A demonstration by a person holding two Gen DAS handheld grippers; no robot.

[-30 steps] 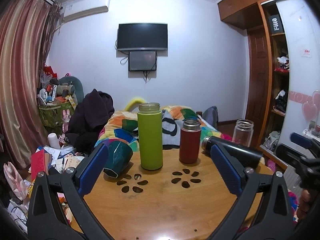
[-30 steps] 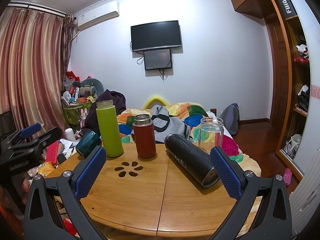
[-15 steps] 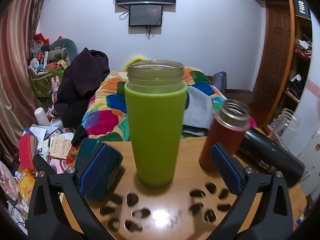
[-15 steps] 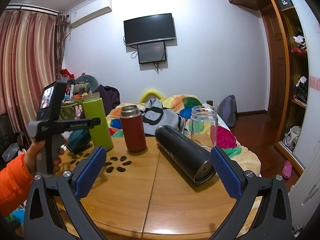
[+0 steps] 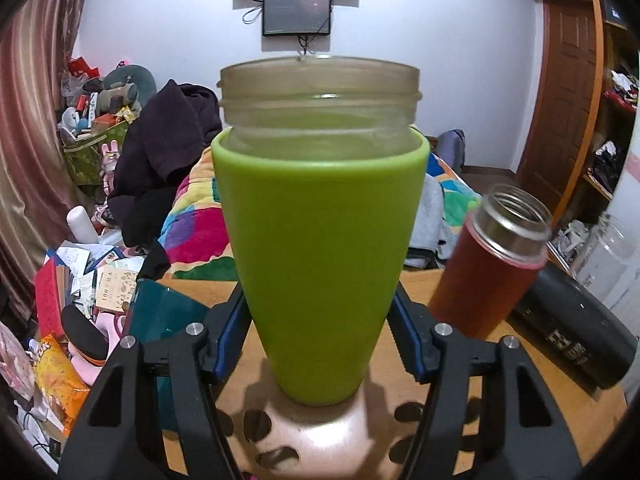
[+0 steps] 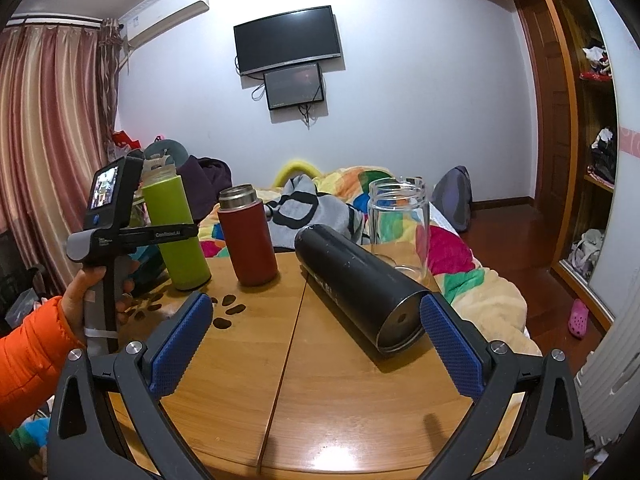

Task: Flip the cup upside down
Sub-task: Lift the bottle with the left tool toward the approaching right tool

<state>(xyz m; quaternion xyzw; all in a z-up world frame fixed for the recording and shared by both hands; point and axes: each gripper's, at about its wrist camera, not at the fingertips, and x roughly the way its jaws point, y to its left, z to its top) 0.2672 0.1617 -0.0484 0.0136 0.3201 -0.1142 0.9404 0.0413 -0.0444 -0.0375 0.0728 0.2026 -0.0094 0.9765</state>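
A tall green cup (image 5: 320, 248) with a clear threaded rim stands upright on the round wooden table (image 5: 532, 400). My left gripper (image 5: 320, 344) is shut on its lower body, blue pads pressed on both sides. In the right wrist view the green cup (image 6: 176, 232) stands at the table's left with the left gripper around it. My right gripper (image 6: 316, 352) is open and empty above the table's near side, with the lying black flask (image 6: 360, 284) ahead of its right finger.
A red flask (image 5: 488, 276) stands upright right of the green cup. A black flask (image 5: 576, 336) lies on its side. A clear glass jar (image 6: 400, 224) stands at the far edge. A teal cup (image 5: 160, 316) lies at the left. A cluttered bed lies beyond.
My left gripper moved forward to the green cup and closed on its lower body. My right gripper stayed open and shifted slightly.
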